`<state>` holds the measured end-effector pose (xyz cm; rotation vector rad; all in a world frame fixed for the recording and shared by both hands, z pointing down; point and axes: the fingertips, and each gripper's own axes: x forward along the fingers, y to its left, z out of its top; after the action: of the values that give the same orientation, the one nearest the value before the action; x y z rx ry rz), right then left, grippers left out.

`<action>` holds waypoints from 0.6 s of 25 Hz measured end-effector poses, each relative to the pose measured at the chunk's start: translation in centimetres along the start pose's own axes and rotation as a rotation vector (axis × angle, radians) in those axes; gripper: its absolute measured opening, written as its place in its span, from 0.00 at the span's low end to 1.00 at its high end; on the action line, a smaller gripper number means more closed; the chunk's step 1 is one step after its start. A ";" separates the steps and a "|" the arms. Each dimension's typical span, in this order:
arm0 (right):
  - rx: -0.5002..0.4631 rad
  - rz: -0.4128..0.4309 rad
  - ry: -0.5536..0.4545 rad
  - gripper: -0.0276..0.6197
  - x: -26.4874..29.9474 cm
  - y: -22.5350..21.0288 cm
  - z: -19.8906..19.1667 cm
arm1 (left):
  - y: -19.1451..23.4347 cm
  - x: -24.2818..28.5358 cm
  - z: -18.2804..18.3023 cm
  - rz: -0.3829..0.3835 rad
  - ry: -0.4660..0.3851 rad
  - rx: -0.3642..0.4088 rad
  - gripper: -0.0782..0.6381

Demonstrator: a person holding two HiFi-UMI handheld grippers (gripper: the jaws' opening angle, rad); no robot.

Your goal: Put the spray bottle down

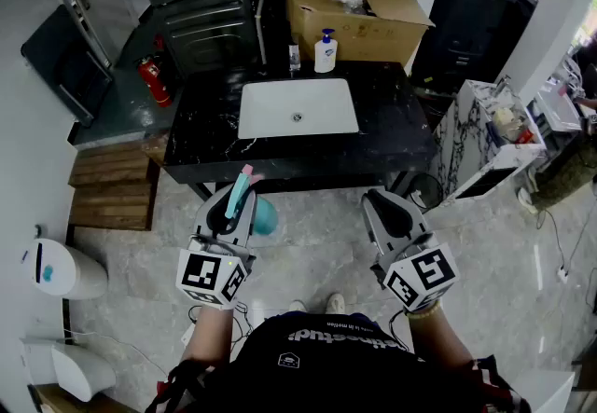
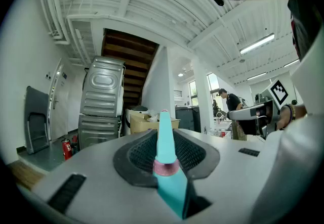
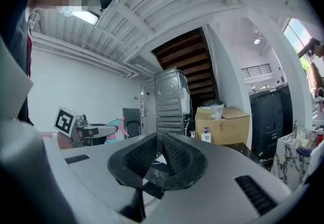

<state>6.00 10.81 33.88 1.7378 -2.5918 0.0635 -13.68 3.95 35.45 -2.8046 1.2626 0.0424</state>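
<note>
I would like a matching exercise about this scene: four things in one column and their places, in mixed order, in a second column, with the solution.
1 spray bottle
2 soap bottle
3 fire extinguisher
4 cardboard box

A on the floor, left of the counter
B between the jaws of the left gripper
C behind the counter
D on the counter, behind the sink

Pairs: 1-B, 2-D, 3-A, 4-C
</note>
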 end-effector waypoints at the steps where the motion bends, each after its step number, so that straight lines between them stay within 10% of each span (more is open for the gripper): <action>1: -0.002 0.000 0.001 0.13 0.0 0.0 0.0 | -0.1 0.1 0.0 0.000 0.000 0.002 0.25; 15: 0.037 -0.005 -0.031 0.11 -0.4 -1.3 0.4 | -1.2 0.8 0.3 -0.012 0.000 0.014 0.25</action>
<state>7.37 10.67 33.54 1.7716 -2.6245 0.0861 -12.26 4.21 35.19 -2.8000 1.2412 0.0332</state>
